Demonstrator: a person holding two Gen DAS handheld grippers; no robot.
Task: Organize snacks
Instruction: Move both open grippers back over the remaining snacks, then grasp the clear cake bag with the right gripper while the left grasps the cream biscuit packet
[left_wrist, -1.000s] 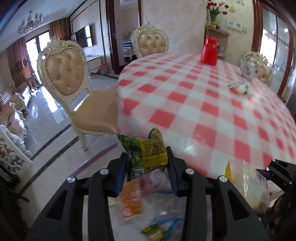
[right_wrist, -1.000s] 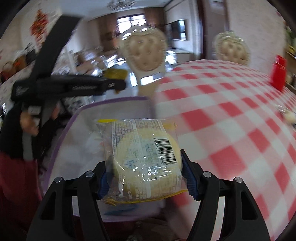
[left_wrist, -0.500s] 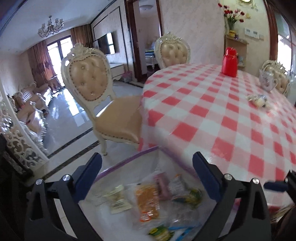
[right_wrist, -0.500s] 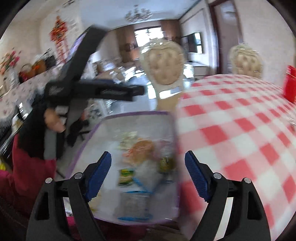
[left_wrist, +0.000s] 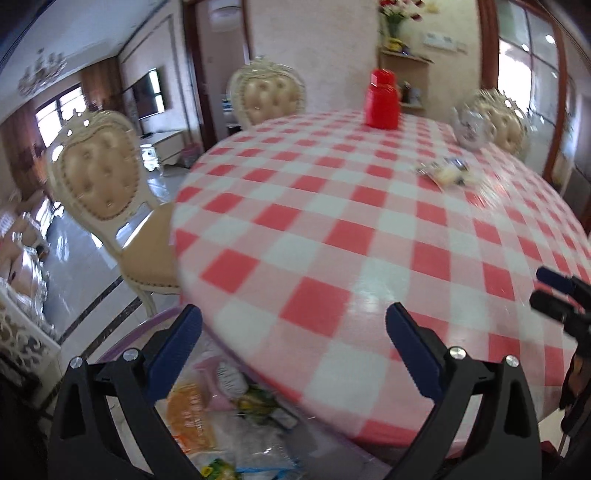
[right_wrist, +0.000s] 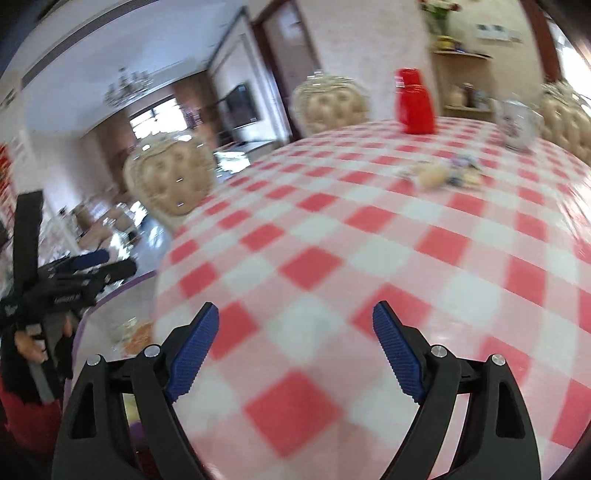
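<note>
A clear bin with a purple rim (left_wrist: 110, 350) sits below the table's near left edge. It holds several snack packets, among them an orange one (left_wrist: 188, 417) and a green-yellow one (left_wrist: 258, 402). My left gripper (left_wrist: 293, 310) is open and empty, over the edge of the checked table (left_wrist: 332, 229), with the bin under its left finger. My right gripper (right_wrist: 295, 307) hangs over the tablecloth with its jaws opening and nothing between them. A small heap of wrapped snacks (left_wrist: 445, 173) (right_wrist: 439, 173) lies far across the table. In the right wrist view the bin (right_wrist: 110, 314) shows at lower left.
A red jar (left_wrist: 382, 99) and a white flowered pot (left_wrist: 472, 125) stand at the table's far side. Padded cream chairs (left_wrist: 99, 173) (left_wrist: 269, 96) stand at the left and the back. A person's hand (right_wrist: 29, 343) holds the left gripper at the left edge.
The left gripper let go of a green packet and the right one a wrapped round pastry over the bin. Both then swung right, from the bin to over the table.
</note>
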